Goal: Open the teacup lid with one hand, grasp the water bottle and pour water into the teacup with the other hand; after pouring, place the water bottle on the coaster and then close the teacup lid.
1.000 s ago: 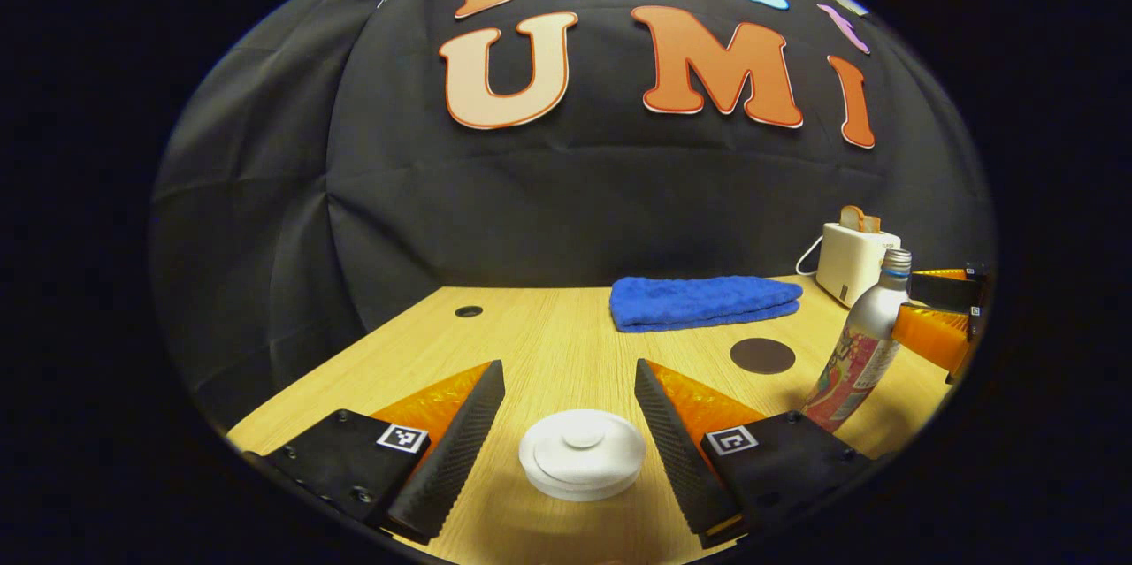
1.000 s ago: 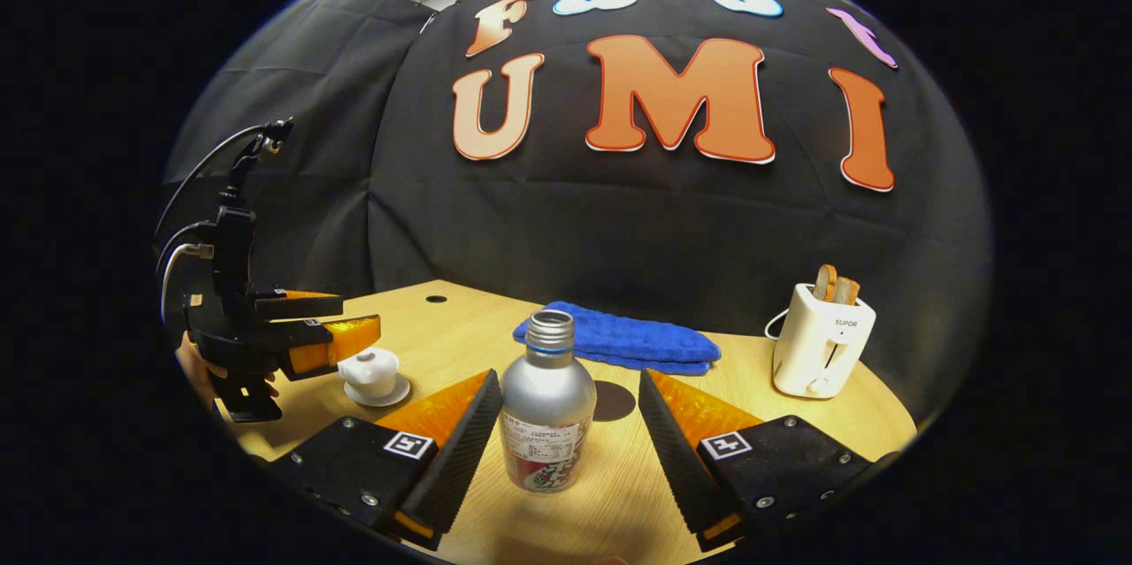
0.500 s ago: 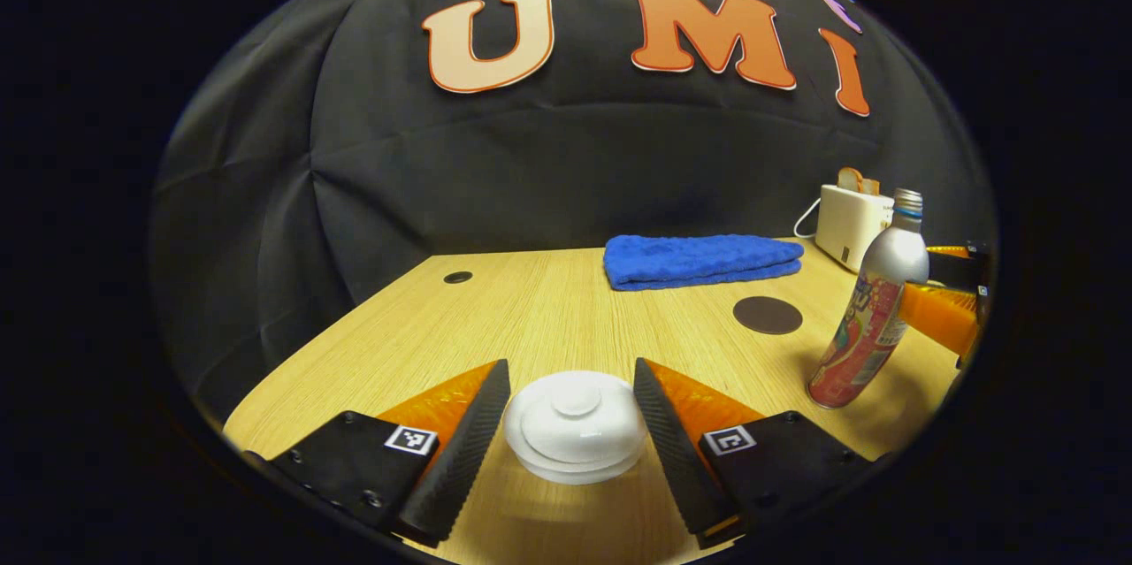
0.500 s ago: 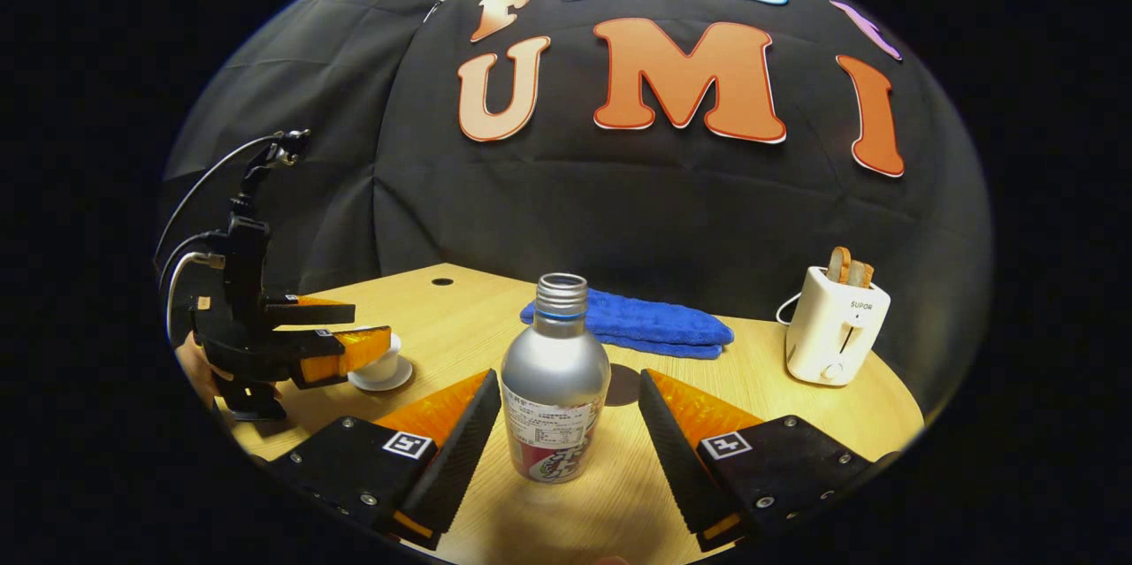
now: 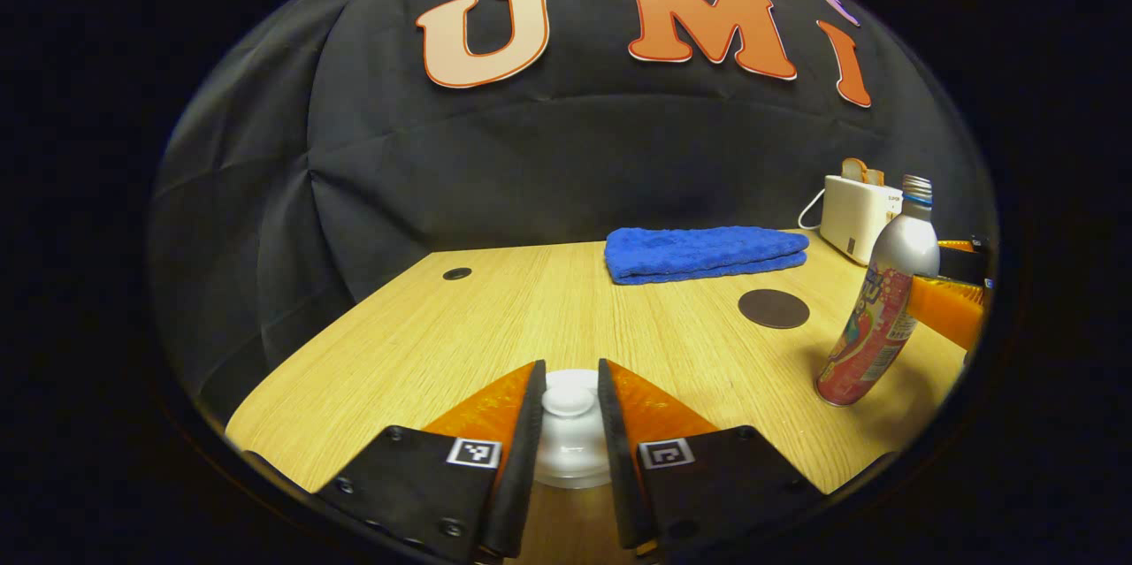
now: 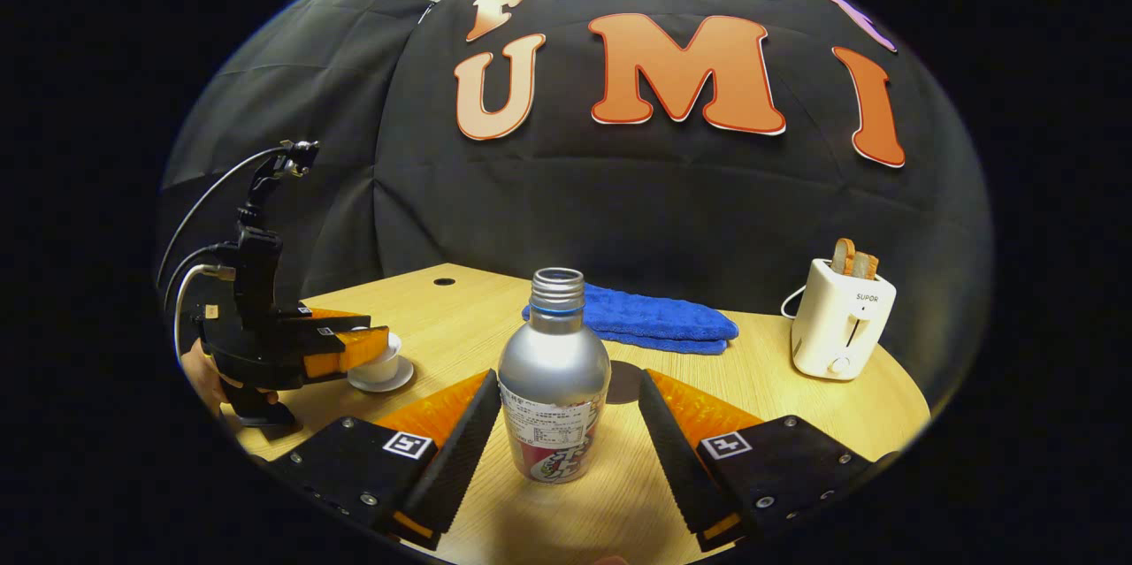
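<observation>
Left gripper view has the left gripper [image 5: 567,401] pinched on the round white lid [image 5: 568,400] knob. Right gripper view shows the right gripper [image 6: 562,420] spread wide beside the smooth metal bottle [image 6: 554,379] (uncapped), and the saucer [image 6: 380,379].

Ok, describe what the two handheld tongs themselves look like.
Both tongs, left and right, have black bodies with visible screws, translucent orange fingers faced with ribbed black pads, and a small square black-and-white marker on each finger base. From the right gripper view, the left one carries a black mast with looping cables.

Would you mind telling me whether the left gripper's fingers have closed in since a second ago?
Yes. In the left gripper view the left gripper has drawn its fingers inward toward the teacup lid's knob; they now flank it closely, where they earlier stood wide apart.
</observation>
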Tool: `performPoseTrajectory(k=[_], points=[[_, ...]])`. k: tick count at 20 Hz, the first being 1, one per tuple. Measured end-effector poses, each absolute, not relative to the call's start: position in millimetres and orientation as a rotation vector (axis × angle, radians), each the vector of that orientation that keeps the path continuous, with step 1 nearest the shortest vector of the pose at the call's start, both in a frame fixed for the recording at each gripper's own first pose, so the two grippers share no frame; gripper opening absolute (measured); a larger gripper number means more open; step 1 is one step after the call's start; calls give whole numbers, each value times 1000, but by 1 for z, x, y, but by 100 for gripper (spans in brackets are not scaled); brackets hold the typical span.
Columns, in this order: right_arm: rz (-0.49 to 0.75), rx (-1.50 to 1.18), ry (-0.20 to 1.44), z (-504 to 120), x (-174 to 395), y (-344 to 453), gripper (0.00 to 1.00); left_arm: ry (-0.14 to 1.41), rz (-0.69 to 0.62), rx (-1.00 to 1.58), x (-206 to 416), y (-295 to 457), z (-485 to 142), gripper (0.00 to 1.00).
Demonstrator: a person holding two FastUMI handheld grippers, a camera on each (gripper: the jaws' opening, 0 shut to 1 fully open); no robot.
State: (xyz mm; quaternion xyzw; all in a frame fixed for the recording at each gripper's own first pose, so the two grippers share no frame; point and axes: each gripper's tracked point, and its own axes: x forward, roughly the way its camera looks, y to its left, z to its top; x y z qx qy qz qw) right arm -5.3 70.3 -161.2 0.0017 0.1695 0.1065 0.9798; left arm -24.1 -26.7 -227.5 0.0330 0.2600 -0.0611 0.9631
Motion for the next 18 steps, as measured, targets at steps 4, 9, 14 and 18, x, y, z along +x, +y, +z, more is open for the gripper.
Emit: performPoseTrajectory(k=[4,9,14,18], points=[[211,13,344,-162,-4,70,95,524,-132,66,-26,-28,-227,33],[215,20,368,-168,-4,73,94,481,-134,30,-25,-25,-219,28],[229,18,418,-181,-4,81,94,390,-100,40,-22,-13,-194,27],[222,16,474,-193,-5,86,93,343,-56,55,-21,5,-180,27]])
